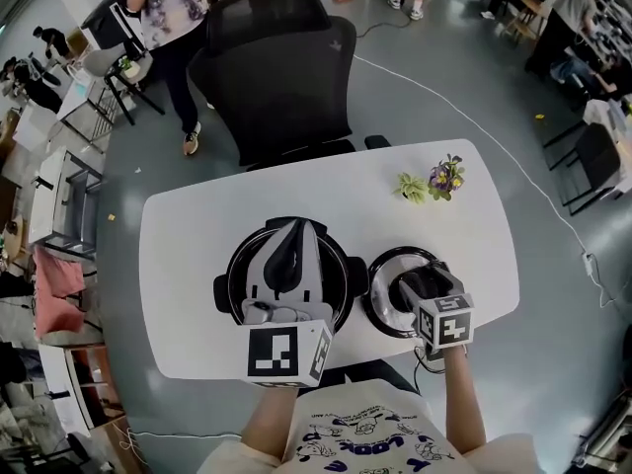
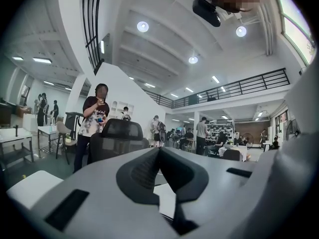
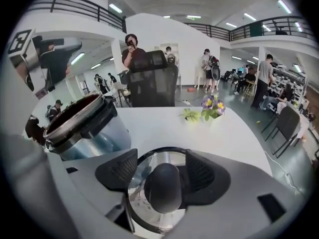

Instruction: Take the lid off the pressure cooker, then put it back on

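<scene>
Now, right gripper: fingers spread, the lid's knob between them, unpinched.
Left gripper: fingers pressed together, empty, over the open pressure cooker.
Lid: flat on table, under right fingers.

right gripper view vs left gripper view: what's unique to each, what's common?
Right only: the lid, its knob between the open right fingers, the open pot, the flower plant. Left only: the left fingers, shut on nothing, and ceiling lights. Both: white table, black office chair, a person standing behind it.
</scene>
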A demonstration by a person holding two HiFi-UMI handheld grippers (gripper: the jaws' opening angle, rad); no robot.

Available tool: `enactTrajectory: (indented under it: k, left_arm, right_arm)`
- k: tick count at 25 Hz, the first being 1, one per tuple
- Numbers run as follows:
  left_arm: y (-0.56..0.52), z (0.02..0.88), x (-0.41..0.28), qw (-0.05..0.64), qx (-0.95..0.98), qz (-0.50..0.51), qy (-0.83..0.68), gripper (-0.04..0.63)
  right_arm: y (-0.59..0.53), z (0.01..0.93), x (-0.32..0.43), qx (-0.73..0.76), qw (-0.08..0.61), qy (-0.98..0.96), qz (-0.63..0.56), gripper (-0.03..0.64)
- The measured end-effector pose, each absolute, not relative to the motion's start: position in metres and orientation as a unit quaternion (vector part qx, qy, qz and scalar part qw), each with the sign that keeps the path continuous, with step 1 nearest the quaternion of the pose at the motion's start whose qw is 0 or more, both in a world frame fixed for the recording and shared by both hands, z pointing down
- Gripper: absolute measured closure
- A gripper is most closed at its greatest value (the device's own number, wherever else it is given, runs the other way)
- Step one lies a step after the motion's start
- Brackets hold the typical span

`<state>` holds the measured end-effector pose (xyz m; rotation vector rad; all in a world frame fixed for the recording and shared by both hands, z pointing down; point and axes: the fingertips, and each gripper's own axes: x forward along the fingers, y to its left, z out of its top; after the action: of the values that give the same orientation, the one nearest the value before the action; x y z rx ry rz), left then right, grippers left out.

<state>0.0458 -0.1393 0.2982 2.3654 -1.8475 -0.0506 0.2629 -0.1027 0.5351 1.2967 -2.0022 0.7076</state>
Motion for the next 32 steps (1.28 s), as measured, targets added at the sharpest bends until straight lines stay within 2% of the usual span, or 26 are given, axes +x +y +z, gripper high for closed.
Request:
enactTrajectory:
  k: [8,15,20,32]
  left_arm:
    - [-0.143,0.317,0.043,0.083,0.784,-0.002,-0.615,0.581]
    - [-0.143,0.332,0.037,0.095,0.779,0.008,-0.620,0.581]
    - [-0.140,0.339,0.034,0.101,0.776,0.012,-0.623,0.581]
    - [-0.138,0.351,0.031,0.112,0.769,0.018,-0.630,0.581]
  right_arm:
    - [-0.088,0.593,0.272,0.485,0.370,-0.731,0.305,0.275]
    - [-0.085,0.626,0.275,0.472,0.403,-0.714,0.323,0.285]
    - [-0.085,0.633,0.273,0.468,0.415,-0.711,0.322,0.310]
    - [-0.088,0.635,0.272,0.441,0.467,-0.693,0.327,0.310]
